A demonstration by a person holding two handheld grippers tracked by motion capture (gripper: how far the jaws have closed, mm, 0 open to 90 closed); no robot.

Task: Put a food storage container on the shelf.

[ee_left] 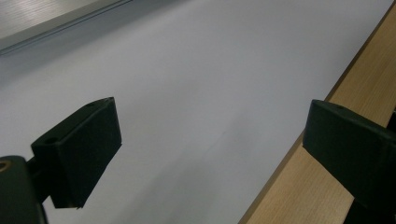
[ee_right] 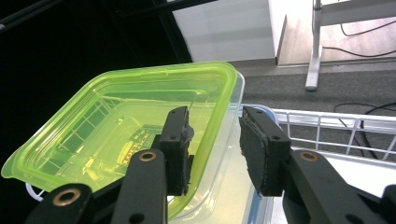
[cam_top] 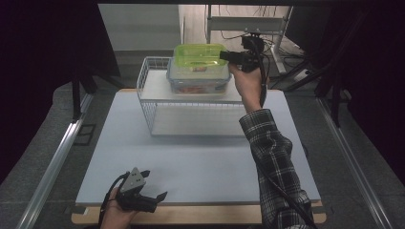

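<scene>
Atop the rack (cam_top: pixel 148 81), the right gripper (ee_right: pixel 215 140), jaws slack astride the green tub's (ee_right: pixel 126 126) rim, apparently sets it on the box (cam_top: pixel 198 81).

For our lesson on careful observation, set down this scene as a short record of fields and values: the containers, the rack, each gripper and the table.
green container: clear with a lime-green rim, stacked on the blue-lidded box
blue-lidded box: clear, on the rack's top shelf
wire rack: white, two shelves, at the far part of the mat
right gripper: jaws astride the green container's right rim, a gap at the outer pad, not pressing
left gripper: open, nothing between the jaws, near the table's front edge
table: pale mat on a wooden top
</scene>
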